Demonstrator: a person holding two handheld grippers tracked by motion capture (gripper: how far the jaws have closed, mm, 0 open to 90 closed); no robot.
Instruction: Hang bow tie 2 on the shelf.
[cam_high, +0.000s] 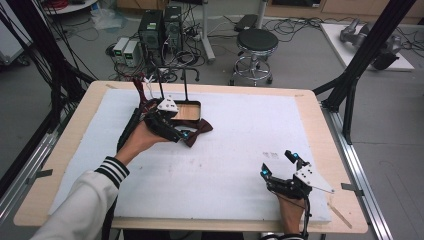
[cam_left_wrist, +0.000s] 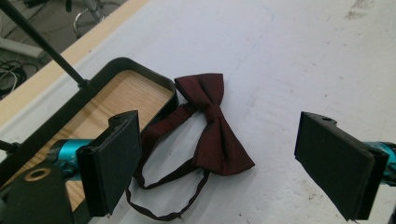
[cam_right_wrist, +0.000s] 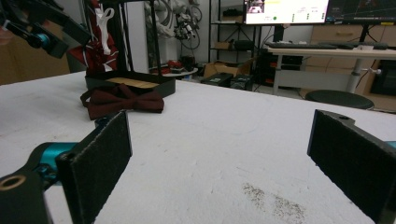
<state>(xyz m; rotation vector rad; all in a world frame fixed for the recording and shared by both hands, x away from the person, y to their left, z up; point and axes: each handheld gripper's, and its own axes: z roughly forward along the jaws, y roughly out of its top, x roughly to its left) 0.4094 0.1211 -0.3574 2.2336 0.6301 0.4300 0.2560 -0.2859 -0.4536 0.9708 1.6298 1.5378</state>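
At the bottom right of the high view the right gripper (cam_high: 279, 163) lay low over the white pad (cam_high: 240, 150) that covered the wooden table (cam_high: 320, 125), held by a hand (cam_high: 291, 212) coming in from the lower edge; its two jaws stood wide apart with nothing between them, and in the right gripper view the bare pad showed in the gap, with a faint dark smudge (cam_right_wrist: 275, 203) on it near the bottom of the frame. Toward the lower left a forearm in a white sleeve (cam_high: 85, 200) with dark striped cuff reached up and inward, and its hand (cam_high: 137, 142) carried the left gripper (cam_high: 182, 134), left of centre. That gripper's jaws were also spread wide and held nothing; in the left gripper view they framed a dark red bow tie (cam_left_wrist: 212, 126) lying flat on the pad, its thin strap (cam_left_wrist: 163, 186) looping toward the bottom of the frame. The bow tie lay just beside the near corner of a black tray (cam_left_wrist: 100, 84) with a wood-coloured floor, at the upper left of that view; I could not tell whether the two touched. Thin black rods (cam_high: 186, 85) rose from the tray. Beyond the table, at the top of the high view, stood a round black stool (cam_high: 256, 42), computer cases (cam_high: 160, 27) and loose cables (cam_high: 295, 25) on the grey floor (cam_high: 300, 65).
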